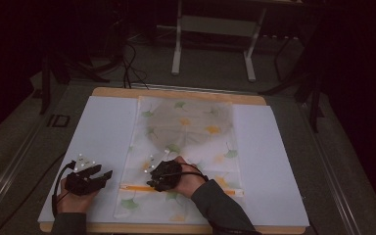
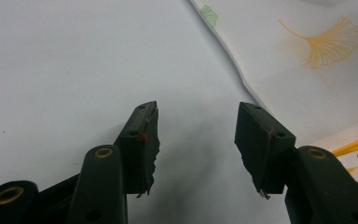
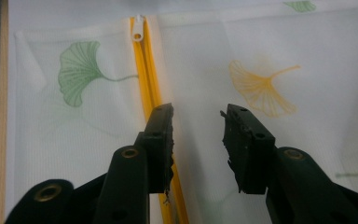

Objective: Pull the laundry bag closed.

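A white mesh bag (image 1: 186, 132) printed with green and orange ginkgo leaves lies flat on the white sheet (image 1: 98, 132). Its yellow zipper (image 1: 137, 188) runs across the near end. My right gripper (image 1: 152, 184) hovers low over that zipper, open; in the right gripper view (image 3: 198, 126) one jaw stands over the zipper (image 3: 147, 84) and the white pull tab (image 3: 138, 28) lies farther ahead. My left gripper (image 1: 105, 175) rests open over bare sheet to the left of the bag. Its own view (image 2: 196, 126) has nothing between the jaws, and the bag's edge (image 2: 307, 70) lies beyond.
The sheet covers a wooden tabletop (image 1: 176, 92) whose near edge runs just under the forearms. A metal stand (image 1: 176, 44) and cables sit on the dark floor beyond the table. Bare sheet flanks the bag on both sides.
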`<state>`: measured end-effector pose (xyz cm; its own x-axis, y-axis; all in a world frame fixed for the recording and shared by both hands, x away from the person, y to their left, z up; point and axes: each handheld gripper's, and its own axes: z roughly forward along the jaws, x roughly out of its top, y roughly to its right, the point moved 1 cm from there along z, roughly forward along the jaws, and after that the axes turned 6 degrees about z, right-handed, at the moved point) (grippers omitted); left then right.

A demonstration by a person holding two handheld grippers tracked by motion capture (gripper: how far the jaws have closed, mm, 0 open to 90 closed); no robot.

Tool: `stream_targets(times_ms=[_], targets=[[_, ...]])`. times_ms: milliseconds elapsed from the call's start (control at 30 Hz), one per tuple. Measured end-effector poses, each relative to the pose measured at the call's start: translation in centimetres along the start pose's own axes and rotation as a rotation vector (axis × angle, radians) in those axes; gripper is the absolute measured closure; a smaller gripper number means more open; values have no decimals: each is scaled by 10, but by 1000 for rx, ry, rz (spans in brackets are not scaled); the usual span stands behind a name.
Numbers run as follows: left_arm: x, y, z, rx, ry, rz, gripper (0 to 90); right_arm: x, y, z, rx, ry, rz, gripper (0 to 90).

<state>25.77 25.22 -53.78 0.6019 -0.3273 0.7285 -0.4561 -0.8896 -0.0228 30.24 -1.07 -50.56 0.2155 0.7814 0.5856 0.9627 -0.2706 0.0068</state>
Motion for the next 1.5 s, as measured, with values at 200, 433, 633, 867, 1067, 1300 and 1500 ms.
stream_targets(times_ms=[200, 433, 633, 867, 1067, 1300, 1500], targets=[[0, 0, -1, 1, -1, 1, 493, 4, -3, 9, 16, -5, -9, 644], [0, 0, -1, -2, 2, 1, 494, 10, -6, 15, 47, 2, -23, 705], [0, 0, -1, -3, 0, 3, 494, 15, -10, 19, 63, 1, -36, 729], [0, 0, 0, -6, 1, 5, 494, 20, -15, 25, 81, 1, -50, 737], [0, -1, -1, -6, 3, 2, 494, 22, -17, 30, 92, 0, -56, 740], [0, -1, 0, -7, 2, 3, 494, 24, -18, 34, 104, 2, -58, 743], [0, -1, -1, -8, 4, 2, 495, 26, -19, 37, 111, 7, -63, 743]])
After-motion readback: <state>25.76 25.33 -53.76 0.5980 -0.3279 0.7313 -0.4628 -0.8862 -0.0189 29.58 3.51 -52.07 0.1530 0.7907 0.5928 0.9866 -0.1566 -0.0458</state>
